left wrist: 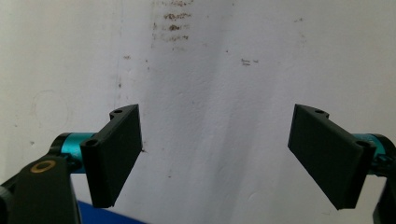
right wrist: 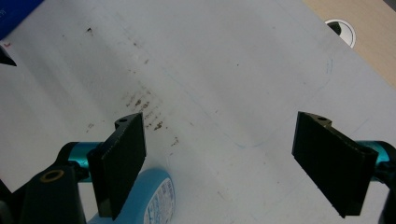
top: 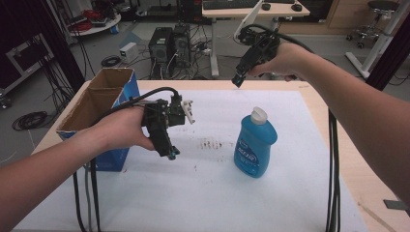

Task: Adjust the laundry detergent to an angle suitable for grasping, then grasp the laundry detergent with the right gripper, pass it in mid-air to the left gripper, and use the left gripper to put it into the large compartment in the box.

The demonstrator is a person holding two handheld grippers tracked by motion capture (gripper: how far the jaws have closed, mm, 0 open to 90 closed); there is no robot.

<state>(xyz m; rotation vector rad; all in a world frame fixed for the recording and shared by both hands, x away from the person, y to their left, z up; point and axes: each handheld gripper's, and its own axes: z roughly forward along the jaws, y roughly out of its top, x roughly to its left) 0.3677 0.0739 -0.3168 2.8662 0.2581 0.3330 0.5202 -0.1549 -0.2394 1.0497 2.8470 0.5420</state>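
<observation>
1. Nearest the camera in the high view, both forearms came in from the bottom edge, with black cables [top: 333, 183] trailing down off the table's near side.
2. The left gripper [top: 172, 153] was held low over the white mat [top: 193, 193], pointing down, just right of the box. In the left gripper view [left wrist: 217, 154] its jaws stood spread wide with nothing between them, only bare mat below.
3. A blue bottle [top: 254, 145] with a white cap stood upright on the mat, right of the left gripper and apart from it. Neither gripper touched it.
4. Brown stains [top: 210, 144] marked the mat between the left gripper and the bottle; they also showed in the left gripper view [left wrist: 173, 23] and the right gripper view [right wrist: 149, 112].
5. An open cardboard box [top: 99, 104] with blue sides stood at the mat's left edge, behind the left hand.
6. Farther off, the right gripper [top: 237, 81] hung in the air above and beyond the bottle, tilted down toward it, well clear of the cap. In the right gripper view [right wrist: 219, 163] its jaws stood spread wide and empty, and the bottle [right wrist: 152, 196] showed below, by the left-hand jaw.
7. Beyond the table lay a floor with computer towers [top: 169, 46] and loose cables.
</observation>
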